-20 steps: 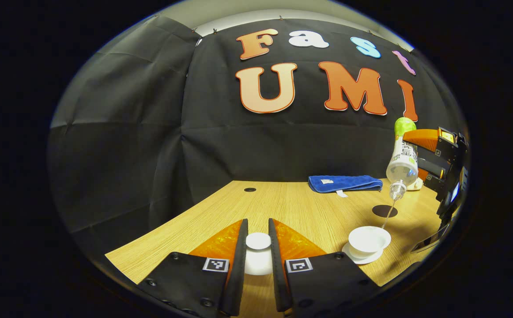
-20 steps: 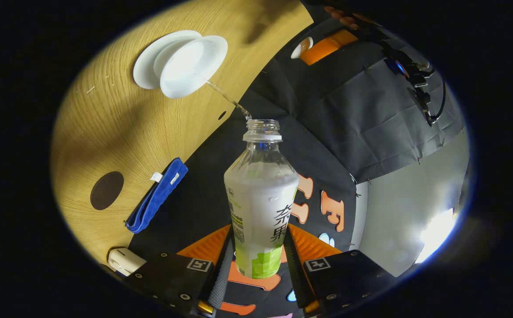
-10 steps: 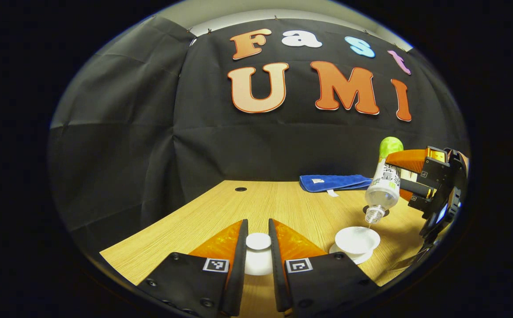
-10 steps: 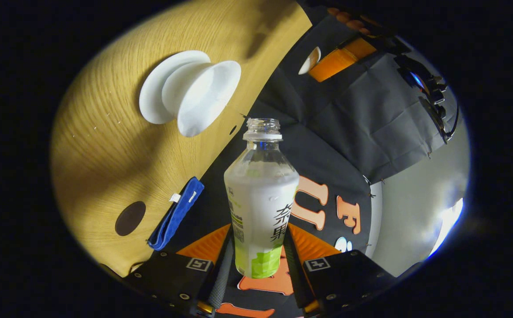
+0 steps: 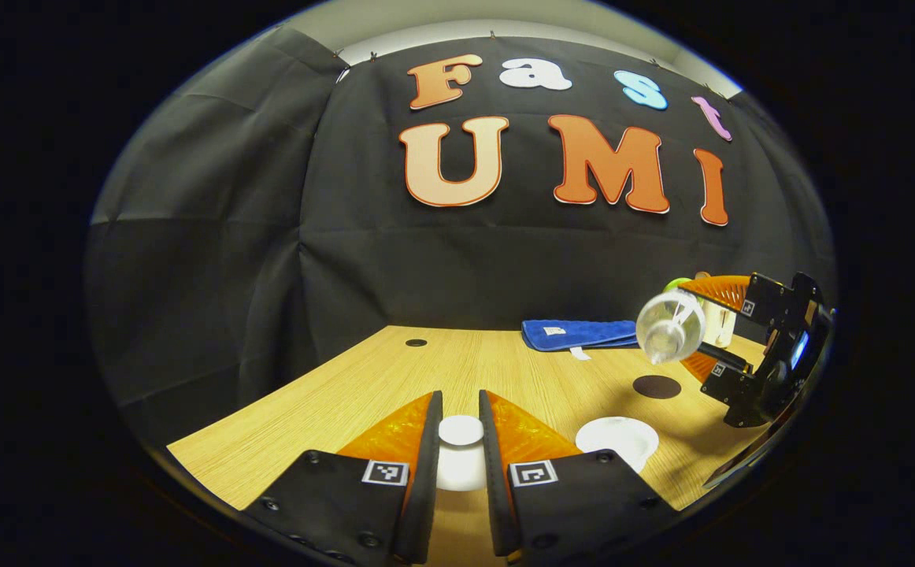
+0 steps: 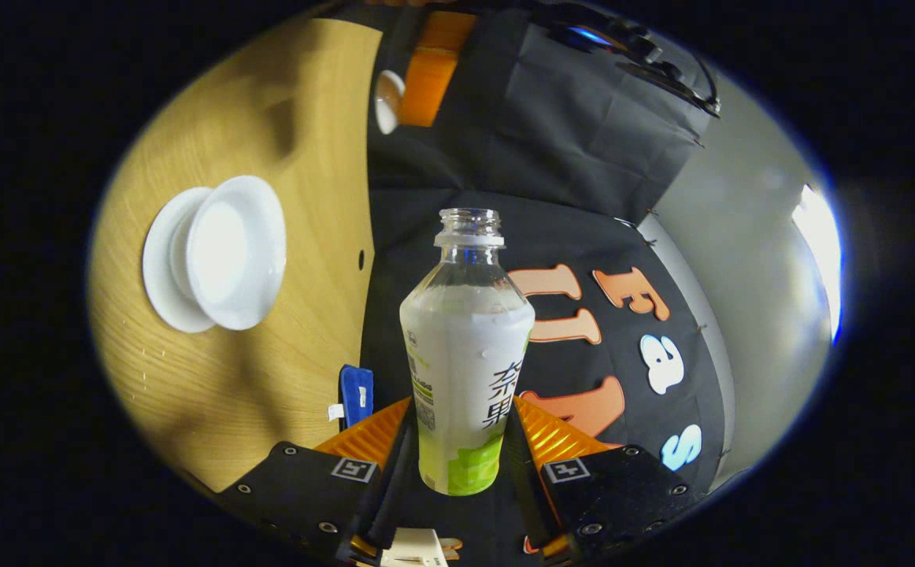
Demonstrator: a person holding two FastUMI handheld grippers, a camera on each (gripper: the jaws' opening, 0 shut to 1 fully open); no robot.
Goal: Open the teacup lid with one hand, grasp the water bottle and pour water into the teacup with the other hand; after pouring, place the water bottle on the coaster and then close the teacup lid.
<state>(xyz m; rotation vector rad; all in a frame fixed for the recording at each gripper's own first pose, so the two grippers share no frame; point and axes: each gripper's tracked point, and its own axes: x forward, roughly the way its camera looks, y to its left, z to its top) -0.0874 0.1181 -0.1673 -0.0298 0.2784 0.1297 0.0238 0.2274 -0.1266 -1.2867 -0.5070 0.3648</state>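
Note:
My left gripper [image 5: 458,445] is shut on the white teacup lid [image 5: 461,457], held above the wooden table [image 5: 394,378]. The open white teacup [image 5: 616,438] on its saucer stands to the right of it. My right gripper [image 6: 461,449] is shut on the clear water bottle [image 6: 465,354], uncapped, with a green label. In the left gripper view the bottle [image 5: 666,324] lies about level, its mouth facing the camera, above and right of the cup. In the right gripper view the teacup [image 6: 229,250] sits at the left. The dark round coaster [image 5: 657,386] lies beyond the cup.
A folded blue cloth [image 5: 579,332] lies at the back of the table near the wall. A small cable hole [image 5: 416,342] is in the tabletop at the back left. A pale object [image 5: 717,324] stands behind the bottle at the right.
The water stream has stopped. My right gripper has swung the bottle up from neck-down over the cup to about level and drawn it away to the right. The left gripper still holds the lid.

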